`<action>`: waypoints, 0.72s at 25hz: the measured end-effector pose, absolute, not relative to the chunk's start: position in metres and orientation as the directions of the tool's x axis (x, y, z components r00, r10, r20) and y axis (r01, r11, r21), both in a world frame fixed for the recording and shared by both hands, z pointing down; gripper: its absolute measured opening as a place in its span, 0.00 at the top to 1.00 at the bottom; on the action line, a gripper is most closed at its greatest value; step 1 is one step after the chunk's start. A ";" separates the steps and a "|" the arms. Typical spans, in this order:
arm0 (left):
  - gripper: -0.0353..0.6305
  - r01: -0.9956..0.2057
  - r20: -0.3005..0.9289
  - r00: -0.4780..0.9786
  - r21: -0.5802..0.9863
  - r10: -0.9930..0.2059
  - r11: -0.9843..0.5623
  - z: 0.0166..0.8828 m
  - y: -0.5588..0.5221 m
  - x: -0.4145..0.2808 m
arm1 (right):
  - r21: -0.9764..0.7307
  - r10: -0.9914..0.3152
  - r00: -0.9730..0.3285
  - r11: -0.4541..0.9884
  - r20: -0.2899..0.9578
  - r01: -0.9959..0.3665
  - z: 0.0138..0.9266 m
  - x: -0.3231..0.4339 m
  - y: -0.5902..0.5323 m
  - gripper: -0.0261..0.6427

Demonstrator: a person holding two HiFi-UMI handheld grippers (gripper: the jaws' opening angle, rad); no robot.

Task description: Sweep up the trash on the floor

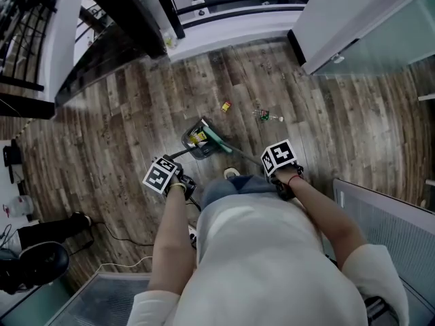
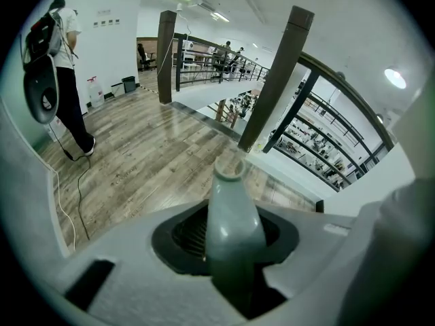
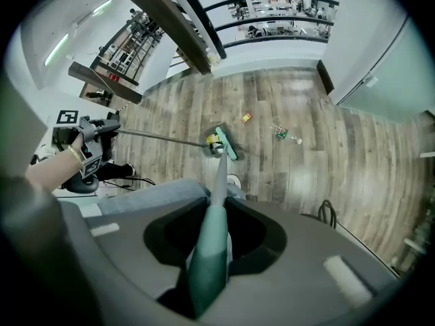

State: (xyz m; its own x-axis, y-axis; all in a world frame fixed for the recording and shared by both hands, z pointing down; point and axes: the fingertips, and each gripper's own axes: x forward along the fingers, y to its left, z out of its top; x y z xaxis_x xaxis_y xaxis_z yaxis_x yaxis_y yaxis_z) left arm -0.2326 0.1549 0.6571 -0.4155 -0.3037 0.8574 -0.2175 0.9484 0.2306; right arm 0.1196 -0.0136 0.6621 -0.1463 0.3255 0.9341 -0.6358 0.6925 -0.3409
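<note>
Centre frame, on the wood-plank floor (image 1: pixel 122 114), a teal broom head (image 1: pixel 215 138) meets a grey long-handled dustpan (image 1: pixel 193 149). The left tongs (image 2: pixel 232 260) clamp the dustpan's pale grey-green handle (image 2: pixel 231 209); the right tongs (image 3: pixel 207 274) clamp the green broom handle (image 3: pixel 212 236). A yellow wrapper (image 1: pixel 226 106) and a small bottle (image 1: pixel 266 115) lie on the floor just above.
</note>
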 end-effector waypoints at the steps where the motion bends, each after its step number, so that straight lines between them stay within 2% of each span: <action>1: 0.77 -0.216 0.857 -0.416 0.232 -0.304 0.949 0.657 0.154 -0.235 | -0.344 0.324 -0.152 0.691 0.934 -0.636 0.660 0.119 -0.015 0.82; 8: 0.77 -0.235 0.851 -0.424 0.228 -0.311 0.945 0.652 0.138 -0.255 | -0.348 0.293 -0.196 0.678 0.936 -0.648 0.648 0.117 -0.021 0.81; 18: 0.77 -0.266 0.845 -0.421 0.233 -0.330 0.935 0.647 0.109 -0.278 | -0.335 0.224 -0.250 0.561 0.942 -0.757 0.645 0.120 -0.056 0.81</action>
State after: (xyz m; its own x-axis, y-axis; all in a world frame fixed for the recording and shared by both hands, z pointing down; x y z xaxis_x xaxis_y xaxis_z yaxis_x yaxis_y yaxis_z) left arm -0.2784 0.1092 0.6472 -0.4208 -0.3304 0.8448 -0.2657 0.9354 0.2334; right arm 0.1204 -0.0559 0.6448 -0.2501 0.2245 0.9418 -0.7568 0.5614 -0.3348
